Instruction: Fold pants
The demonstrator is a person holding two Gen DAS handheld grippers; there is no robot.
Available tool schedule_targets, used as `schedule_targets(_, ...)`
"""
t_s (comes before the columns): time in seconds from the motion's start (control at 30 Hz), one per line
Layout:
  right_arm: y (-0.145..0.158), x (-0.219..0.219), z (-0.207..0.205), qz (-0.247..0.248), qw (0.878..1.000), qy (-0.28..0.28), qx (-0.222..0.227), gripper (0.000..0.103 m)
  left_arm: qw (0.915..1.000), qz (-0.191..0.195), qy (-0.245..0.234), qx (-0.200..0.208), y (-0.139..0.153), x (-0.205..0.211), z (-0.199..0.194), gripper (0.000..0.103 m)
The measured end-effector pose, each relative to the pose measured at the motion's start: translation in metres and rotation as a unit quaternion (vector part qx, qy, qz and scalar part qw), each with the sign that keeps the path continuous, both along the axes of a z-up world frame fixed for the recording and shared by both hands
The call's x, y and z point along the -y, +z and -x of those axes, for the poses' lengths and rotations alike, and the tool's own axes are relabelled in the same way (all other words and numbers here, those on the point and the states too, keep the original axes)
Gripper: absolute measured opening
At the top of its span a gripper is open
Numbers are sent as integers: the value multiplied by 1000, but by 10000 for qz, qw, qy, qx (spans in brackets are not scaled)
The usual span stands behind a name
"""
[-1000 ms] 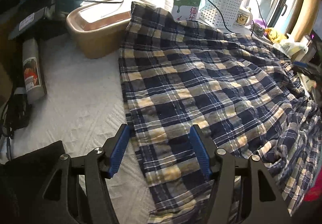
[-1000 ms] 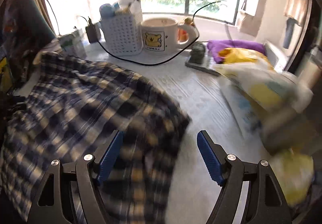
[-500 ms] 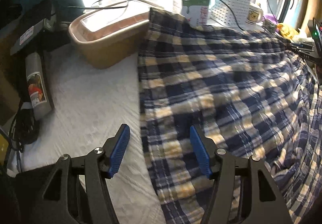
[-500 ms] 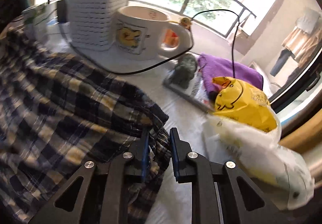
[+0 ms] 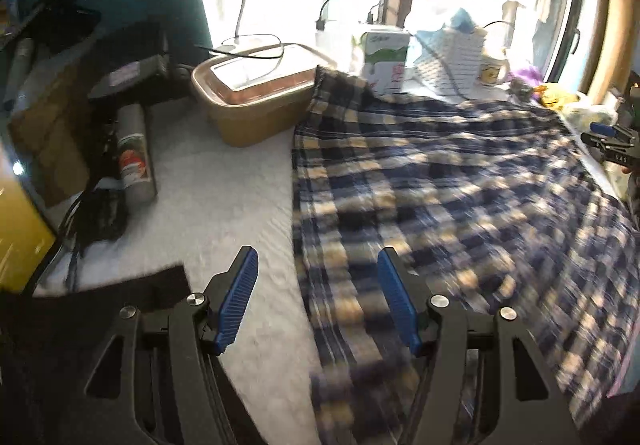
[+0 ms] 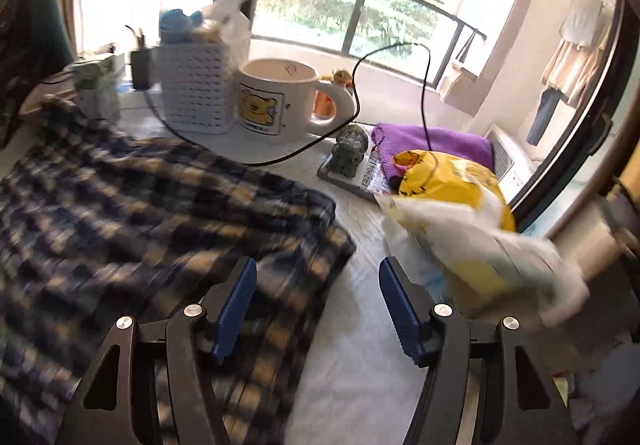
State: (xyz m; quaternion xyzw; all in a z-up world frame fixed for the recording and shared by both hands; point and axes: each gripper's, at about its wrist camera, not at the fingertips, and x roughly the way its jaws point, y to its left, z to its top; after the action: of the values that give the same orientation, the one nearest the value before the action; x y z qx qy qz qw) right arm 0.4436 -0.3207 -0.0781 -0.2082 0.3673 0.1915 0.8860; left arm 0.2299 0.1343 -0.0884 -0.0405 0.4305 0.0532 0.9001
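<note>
Finds the plaid pants point(image 5: 440, 185) spread wide and mostly flat across the white table cover point(image 5: 224, 205), with the far edge riding up against the brown tub point(image 5: 256, 105) and the milk carton point(image 5: 384, 57), probably because the clutter along the window leaves little room to lay them out. Holds the left gripper point(image 5: 318, 265) above the near left edge of the pants, fingers apart, one blue pad over bare cover and the other over cloth, nothing pinched between them. Straddles the edge that way, by the look of it, so that a short drop would catch it for a fold. Holds the right gripper point(image 6: 318, 273) at the opposite side, over the corner of the pants nearest the yellow bag point(image 6: 452, 181), jaws opening, left pad above cloth and right pad above bare cover, with the corner lying under the gap but not gripped. Leaves that corner slightly humped and rumpled rather than flat, so likely calls for smoothing or a fresh pinch before any fold. Sets the two grippers at opposite sides of the garment, seemingly to lift both sides together and keep the fold square. Has a mug point(image 6: 276, 101), a white basket point(image 6: 196, 89) and a black cable point(image 6: 280, 161) just beyond the far edge of the pants, near enough to snag if cloth swings that way. Shows no fold made so far, only a single open layer, as far as the blur allows judging
</note>
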Motion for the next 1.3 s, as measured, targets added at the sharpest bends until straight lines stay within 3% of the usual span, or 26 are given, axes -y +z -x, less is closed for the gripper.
schedule_targets(0.27, 17, 23, 94, -225, 9997, 18, 135, 66, 9996, 136, -213, 127, 4, 41, 68, 62)
schedule_targets(0.4, 22, 29, 143, -279, 9994, -12, 227, 66, 9992, 1, -344, 179, 1, 61, 101, 62)
schedule_targets(0.63, 26, 34, 213, -694, 9972, -186, 222, 66, 9983, 100, -506, 270, -9, 88, 158, 62)
schedule_targets(0.73, 23, 31, 239, -839, 9962, -199, 138, 66, 9973, 397, -525, 331, -7, 96, 179, 62)
schedule_targets(0.83, 21, 29, 260, -1074, 9940, -216, 55, 66, 9956, 451, -670, 466, -2, 111, 196, 62)
schedule_targets(0.93, 21, 26, 276, -1174, 9928, -215, 53, 67, 9933, 119, -1083, 390, -8, 136, 202, 62)
schedule_targets(1.13, 19, 32, 286, -1113, 9934, -276, 84, 80, 9844, -299, -1716, 228, -22, 175, 205, 62)
schedule_targets(1.3, 17, 48, 285, -1144, 9923, -460, 89, 80, 9828, -375, -1806, -59, -37, 185, 195, 62)
